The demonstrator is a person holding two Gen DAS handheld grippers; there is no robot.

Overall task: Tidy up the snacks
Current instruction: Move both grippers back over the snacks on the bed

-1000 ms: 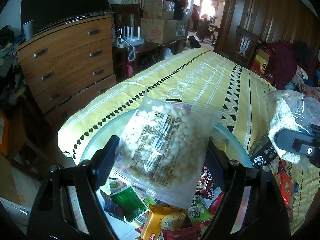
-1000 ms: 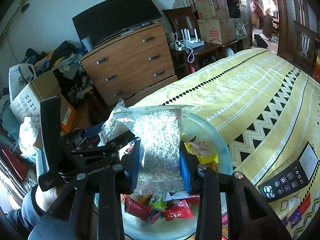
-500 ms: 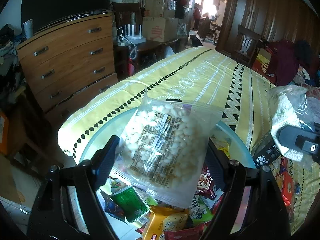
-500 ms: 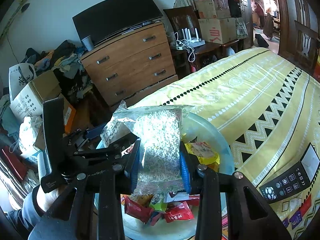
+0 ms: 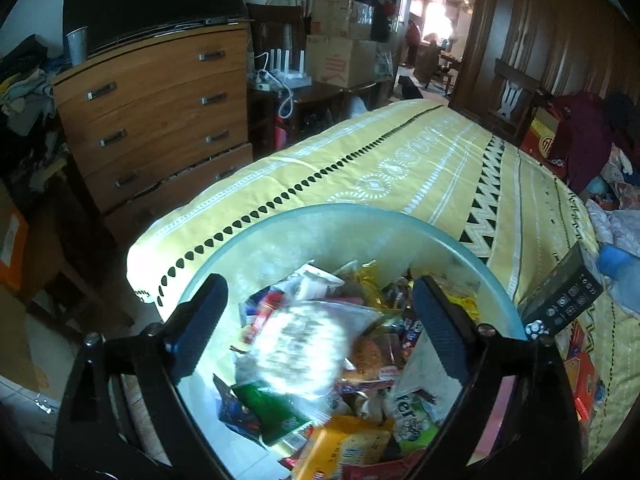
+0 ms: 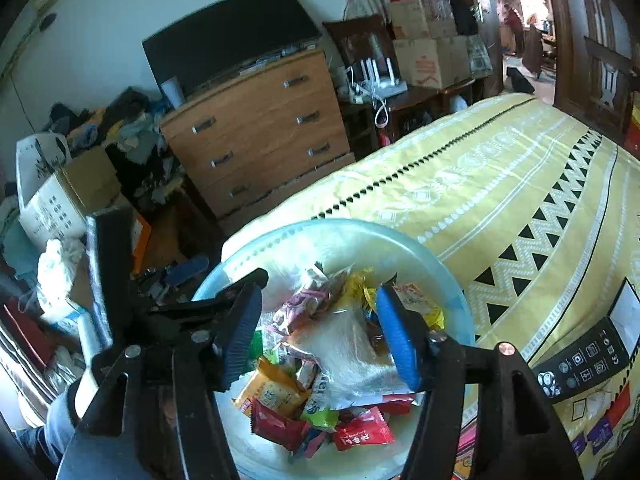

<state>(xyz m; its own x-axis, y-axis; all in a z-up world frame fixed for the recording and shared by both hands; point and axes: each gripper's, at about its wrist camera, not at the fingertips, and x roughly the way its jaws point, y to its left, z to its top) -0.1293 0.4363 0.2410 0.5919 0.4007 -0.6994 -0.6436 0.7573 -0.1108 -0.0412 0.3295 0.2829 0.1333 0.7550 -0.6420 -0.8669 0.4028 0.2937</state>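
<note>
A pale blue glass bowl (image 5: 340, 211) (image 6: 340, 226) full of mixed snack packets stands at the near corner of the yellow-clothed table (image 5: 420, 168). My left gripper (image 5: 320, 324) hovers over it, jaws opening, pads touching nothing. Blurred below them, a clear bag of white puffs (image 5: 300, 352) drops onto the packets. My right gripper (image 6: 320, 336) is also over the bowl, jaws opening. A clear bag of fine white grains (image 6: 352, 348) lies loose on the pile between its fingers, close to the blue right pad (image 6: 396, 340), not gripped. The left gripper's body (image 6: 112, 264) shows at the left.
A black box with printed icons (image 5: 560, 300) (image 6: 580, 360) lies on the cloth right of the bowl, with more snack packets (image 5: 584, 380) near it. A wooden dresser (image 5: 160, 120) (image 6: 260, 132) stands beyond the table's left edge. Cardboard boxes and clutter fill the floor at left.
Both grippers opened and let go of their bags. The puff bag fell from the left jaws into the bowl, and the grain bag dropped from the right jaws onto the pile.
</note>
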